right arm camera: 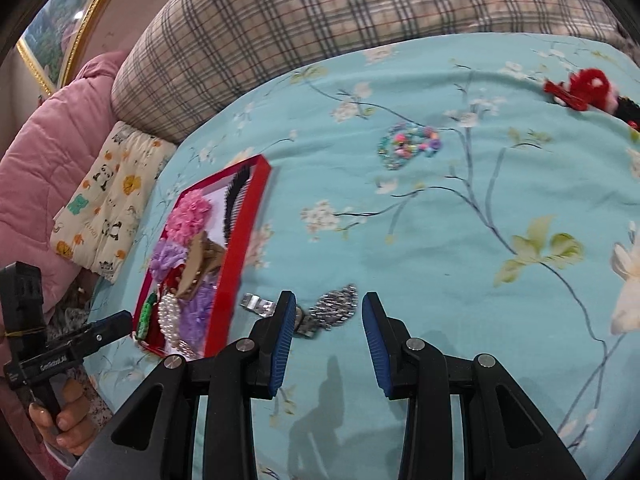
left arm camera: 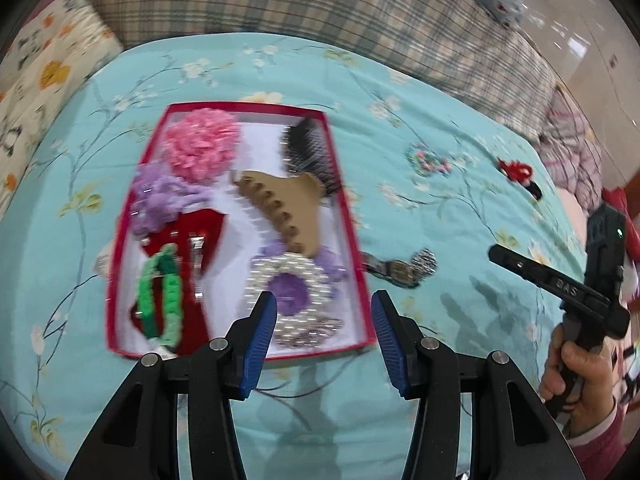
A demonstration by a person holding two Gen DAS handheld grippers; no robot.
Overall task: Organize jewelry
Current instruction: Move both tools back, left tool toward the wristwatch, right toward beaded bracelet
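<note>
A red box (left arm camera: 352,216) with a white floor lies on the teal flowered bedspread (left arm camera: 440,100). It holds a pink scrunchie (left arm camera: 202,142), a purple scrunchie (left arm camera: 160,196), a tan claw clip (left arm camera: 280,200), a black comb clip (left arm camera: 308,152), a red bow with a green braid (left arm camera: 168,292) and a pearl scrunchie (left arm camera: 288,284). My left gripper (left arm camera: 324,312) hovers open and empty over the box's near right corner. Right of the box lies a silver rhinestone piece (right arm camera: 334,306). My right gripper (right arm camera: 329,308) hangs open above it without touching. A beaded bracelet (right arm camera: 408,146) and a red hair clip (right arm camera: 580,88) lie farther off.
A plaid quilt roll (right arm camera: 360,8) bounds the far side of the bed. A panda-print pillow (right arm camera: 108,200) and a pink quilt (right arm camera: 40,160) sit left of the box. A hand (left arm camera: 572,372) holds the right gripper (left arm camera: 500,256) at the bed's right edge.
</note>
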